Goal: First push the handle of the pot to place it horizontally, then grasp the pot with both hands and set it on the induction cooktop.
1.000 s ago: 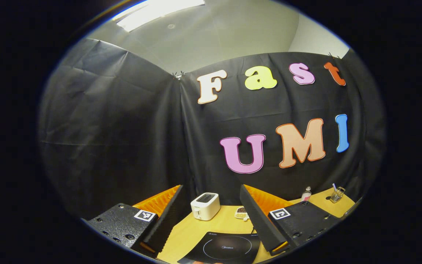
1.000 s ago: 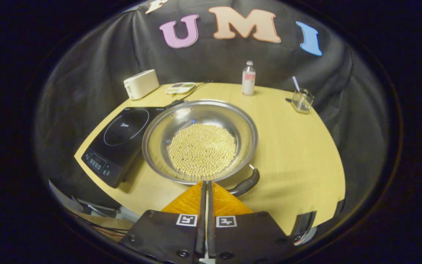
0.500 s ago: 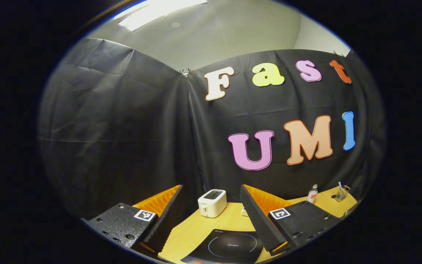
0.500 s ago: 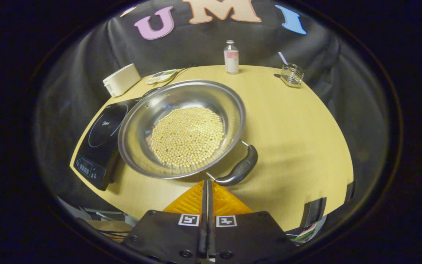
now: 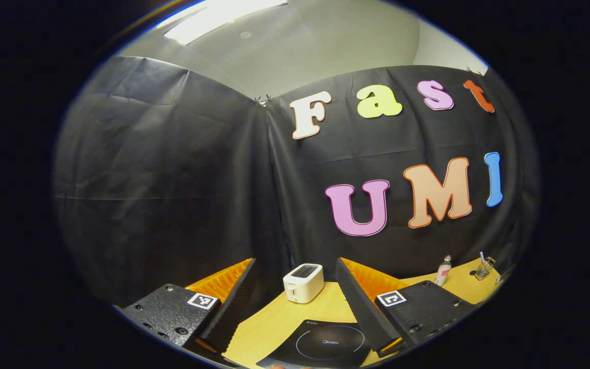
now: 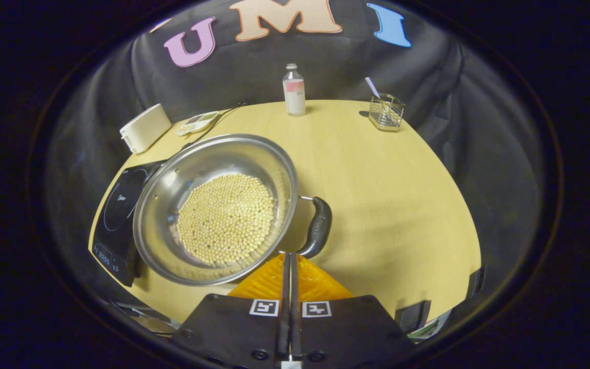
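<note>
Round pale wooden desk (image 6: 392,205): wide stainless-steel pot (image 6: 172,189) of loose beans beside black induction cooktop (image 6: 116,205). Likely heavy, slick, spillable; grip black loop handle (image 6: 318,228). Right hand-held gripper (image 6: 289,261) clenched, empty; left hand-held gripper (image 5: 295,300) released.

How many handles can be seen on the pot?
1: a black handle on the pot's right side, just ahead of the right gripper. A second may be hidden at the left rim.
</note>
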### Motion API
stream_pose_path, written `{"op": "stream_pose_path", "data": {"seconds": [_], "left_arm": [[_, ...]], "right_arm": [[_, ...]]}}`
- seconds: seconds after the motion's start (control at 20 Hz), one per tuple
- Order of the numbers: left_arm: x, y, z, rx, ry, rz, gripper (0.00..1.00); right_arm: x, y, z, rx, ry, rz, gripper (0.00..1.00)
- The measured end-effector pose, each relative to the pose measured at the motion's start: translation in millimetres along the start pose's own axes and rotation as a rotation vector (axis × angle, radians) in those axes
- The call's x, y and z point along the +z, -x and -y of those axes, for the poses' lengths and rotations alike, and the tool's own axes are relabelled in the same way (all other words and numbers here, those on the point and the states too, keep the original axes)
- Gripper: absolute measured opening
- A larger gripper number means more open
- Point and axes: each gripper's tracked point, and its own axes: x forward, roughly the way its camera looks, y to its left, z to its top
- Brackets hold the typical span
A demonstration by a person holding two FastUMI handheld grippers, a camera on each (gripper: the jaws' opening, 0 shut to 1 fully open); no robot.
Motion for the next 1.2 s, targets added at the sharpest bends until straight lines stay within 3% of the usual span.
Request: {"op": "stream_pose_path", "data": {"seconds": [0.3,0.55,0.7,0.75,1.2], "left_arm": [[-7,-3,-3,0.027,-0.006,-0.017,0.99],[-17,-7,-1,0.014,-0.003,-0.046,0.97],[-25,-14,16,-0.014,0.010,-0.065,0.98],[-26,-17,18,-0.023,0.017,-0.070,0.98],[-58,-35,68,-0.158,0.086,-0.159,1.00]], "right_arm": [[16,-14,3,-0.009,0.054,0.013,0.03],[26,-14,8,-0.008,0.029,0.019,0.02],[25,-11,13,-0.018,0.026,0.025,0.03],[26,-9,14,-0.013,0.026,0.026,0.09],[60,14,19,-0.006,-0.029,0.118,0.09]]}}
